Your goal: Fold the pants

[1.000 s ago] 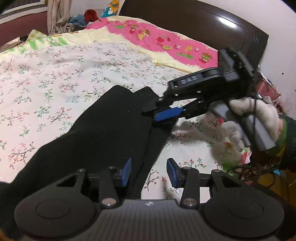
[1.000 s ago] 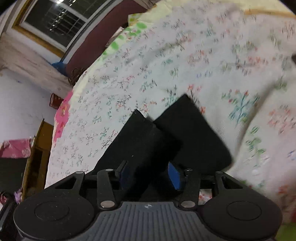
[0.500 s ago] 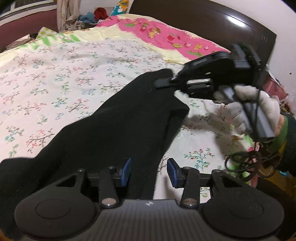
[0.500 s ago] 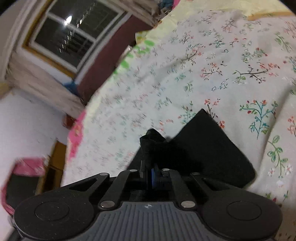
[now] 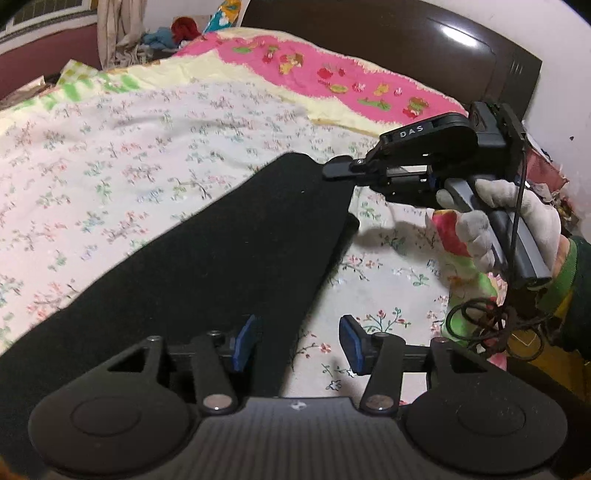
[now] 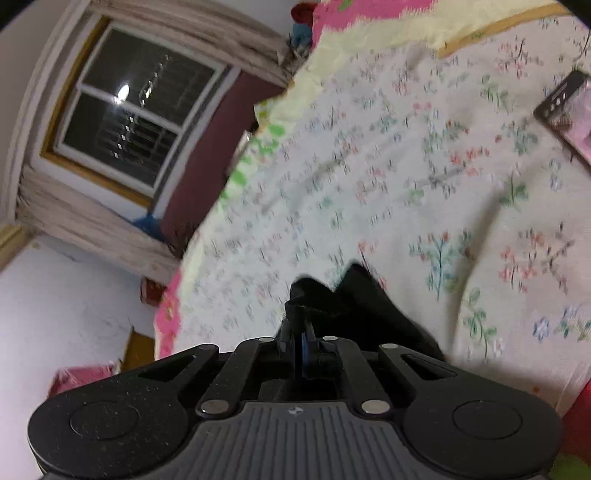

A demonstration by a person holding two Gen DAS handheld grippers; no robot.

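Note:
Black pants point(image 5: 221, 251) lie stretched across the floral bedsheet point(image 5: 110, 166). My left gripper point(image 5: 297, 343) is open, its left blue pad over the pants' near edge, the right pad over bare sheet. My right gripper point(image 5: 334, 171) is shut on the far hem of the pants and holds it lifted off the bed. In the right wrist view the right gripper point(image 6: 299, 332) has its jaws closed on a bunched fold of the black pants point(image 6: 354, 306), which hang down toward the sheet.
A dark wooden headboard point(image 5: 388, 48) stands at the back. A pink and yellow blanket point(image 5: 332, 77) lies under it. A phone point(image 6: 569, 110) lies on the sheet at the far right. A window point(image 6: 125, 114) and clothes pile point(image 5: 173, 29) are beyond the bed.
My right gripper closed on the pants' far hem and lifted it up and back. The pant leg has been pulled taut and flatter. My left gripper stayed open in place.

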